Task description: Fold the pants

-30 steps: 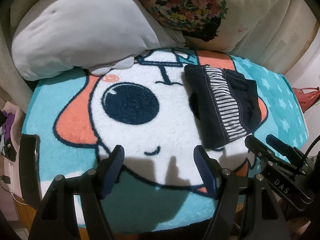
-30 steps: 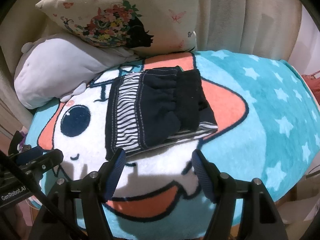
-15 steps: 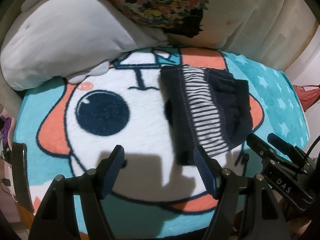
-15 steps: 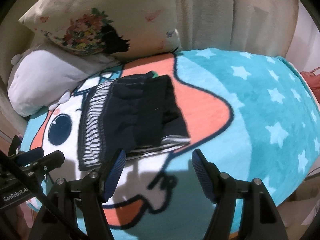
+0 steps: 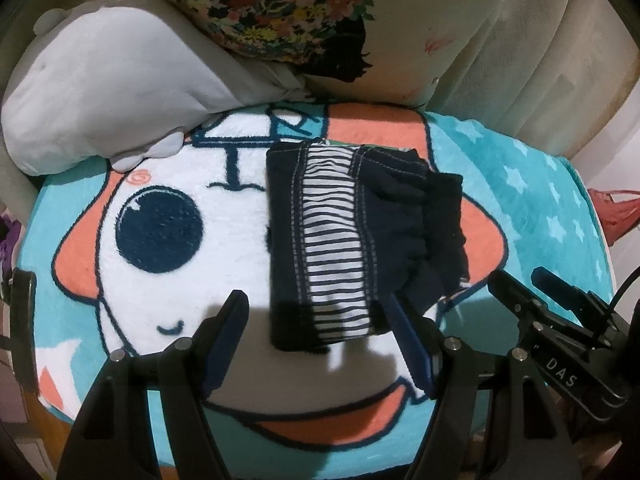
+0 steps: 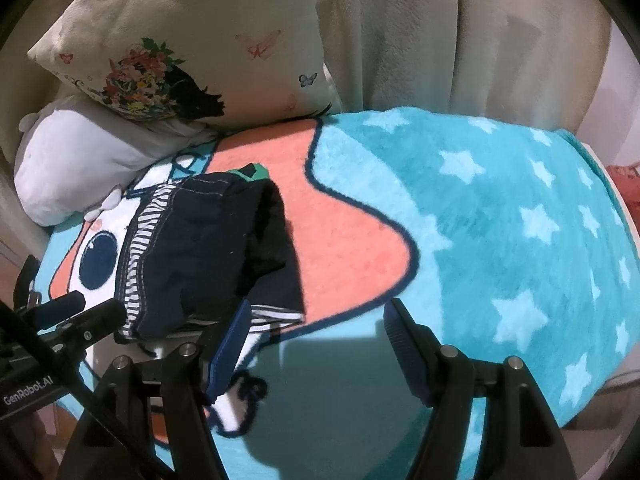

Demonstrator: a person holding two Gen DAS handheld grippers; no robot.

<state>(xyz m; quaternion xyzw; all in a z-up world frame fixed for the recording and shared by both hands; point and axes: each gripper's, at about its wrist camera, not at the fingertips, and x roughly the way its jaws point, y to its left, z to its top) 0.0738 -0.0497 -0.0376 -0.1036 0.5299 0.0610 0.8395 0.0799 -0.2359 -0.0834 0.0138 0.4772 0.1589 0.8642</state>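
Both tongs, left [image 5: 316,334] and right [image 6: 316,340], moved closer to folded pants [image 5: 352,236].

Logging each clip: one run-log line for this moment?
pants: folded, on blanket | left gripper: open | right gripper: open | nothing held

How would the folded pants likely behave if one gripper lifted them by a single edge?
The pants look like soft, gathered fabric, so they would probably sag and unfold. Their stacked layers sit loosely, so they may slide apart. The plush blanket likely adds drag against pushing.

A floral pillow [image 5: 304,32] leans on a grey plush [image 5: 108,92] behind the cartoon blanket [image 6: 480,220].
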